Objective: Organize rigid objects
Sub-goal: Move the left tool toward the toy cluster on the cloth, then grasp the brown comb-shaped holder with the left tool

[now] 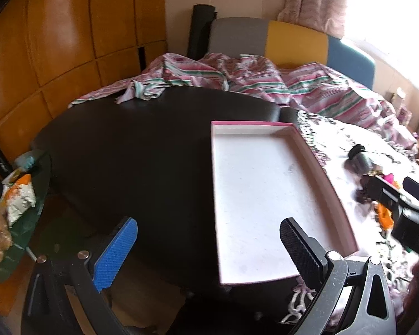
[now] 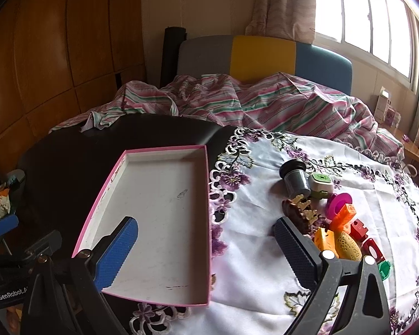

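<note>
Toys [image 2: 340,223] are heaped in 1 cluster on the embroidered white cloth [image 2: 265,265], to the right of the pink-rimmed tray [image 2: 164,150] and well apart from it. In the heap a grey cup-like piece [image 2: 294,180], a green-and-white cube [image 2: 321,185], a magenta ring [image 2: 338,202], a brown spiked piece [image 2: 297,212] and orange, yellow and red blocks can be made out.

The right gripper [image 2: 206,251] is nearer to them: the heap lies just beyond and right of its black finger, so a short rightward reach is judged sufficient. Its jaws are spread wide and nothing is held.

The tray's long axis runs away from the cameras; nothing is seen inside it.

The left gripper [image 1: 209,248] hovers over the tray's near end, jaws likewise wide and unloaded.
</note>
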A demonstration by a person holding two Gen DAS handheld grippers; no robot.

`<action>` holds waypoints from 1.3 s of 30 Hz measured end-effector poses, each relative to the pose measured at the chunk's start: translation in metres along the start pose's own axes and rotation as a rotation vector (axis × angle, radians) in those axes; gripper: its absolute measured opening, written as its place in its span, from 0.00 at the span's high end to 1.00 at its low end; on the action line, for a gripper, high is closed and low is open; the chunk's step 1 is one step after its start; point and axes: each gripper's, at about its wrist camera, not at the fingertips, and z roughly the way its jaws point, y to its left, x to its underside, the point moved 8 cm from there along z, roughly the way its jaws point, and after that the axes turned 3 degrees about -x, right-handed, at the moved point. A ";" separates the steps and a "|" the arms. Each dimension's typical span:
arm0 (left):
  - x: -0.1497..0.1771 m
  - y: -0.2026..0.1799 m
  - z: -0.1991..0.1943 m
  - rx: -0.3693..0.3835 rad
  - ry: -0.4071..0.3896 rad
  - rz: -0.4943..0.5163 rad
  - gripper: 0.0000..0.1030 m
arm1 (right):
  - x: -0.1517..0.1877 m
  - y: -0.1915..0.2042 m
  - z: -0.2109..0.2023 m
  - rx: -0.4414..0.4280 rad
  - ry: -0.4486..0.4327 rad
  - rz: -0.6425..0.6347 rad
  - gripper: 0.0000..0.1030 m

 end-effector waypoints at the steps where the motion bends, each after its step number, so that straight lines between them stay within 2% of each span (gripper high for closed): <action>1: -0.001 -0.002 0.000 0.022 0.000 -0.001 0.00 | -0.003 -0.008 -0.001 0.001 -0.002 0.014 0.02; 6: -0.003 -0.022 0.003 0.128 0.027 0.024 0.00 | -0.018 -0.068 -0.010 0.015 -0.018 0.124 0.02; 10: -0.004 -0.045 0.011 0.212 0.080 0.059 0.00 | -0.024 -0.145 -0.021 0.086 -0.056 0.268 0.02; 14: -0.007 -0.076 0.009 0.305 0.090 0.095 0.01 | -0.012 -0.217 -0.025 0.177 -0.057 0.397 0.02; 18: -0.013 -0.123 0.005 0.399 0.081 0.220 0.01 | 0.014 -0.268 -0.030 0.232 -0.064 0.544 0.02; 19: -0.014 -0.135 0.005 0.422 0.081 0.244 0.00 | 0.018 -0.275 -0.031 0.222 -0.060 0.590 0.02; 21: -0.016 -0.160 0.007 0.480 0.108 0.281 0.00 | 0.022 -0.286 -0.035 0.209 -0.081 0.655 0.02; 25: -0.024 -0.200 0.016 0.504 0.140 0.312 0.00 | 0.025 -0.287 -0.033 0.182 -0.067 0.673 0.02; 28: -0.032 -0.228 0.028 0.485 0.131 0.369 0.00 | 0.024 -0.280 -0.028 0.178 -0.045 0.650 0.02; 31: -0.032 -0.259 0.044 0.483 0.156 0.440 0.01 | 0.021 -0.276 -0.024 0.172 -0.040 0.631 0.02; 39: -0.031 -0.318 0.080 0.499 0.201 0.538 0.01 | 0.021 -0.276 -0.023 0.150 -0.041 0.640 0.02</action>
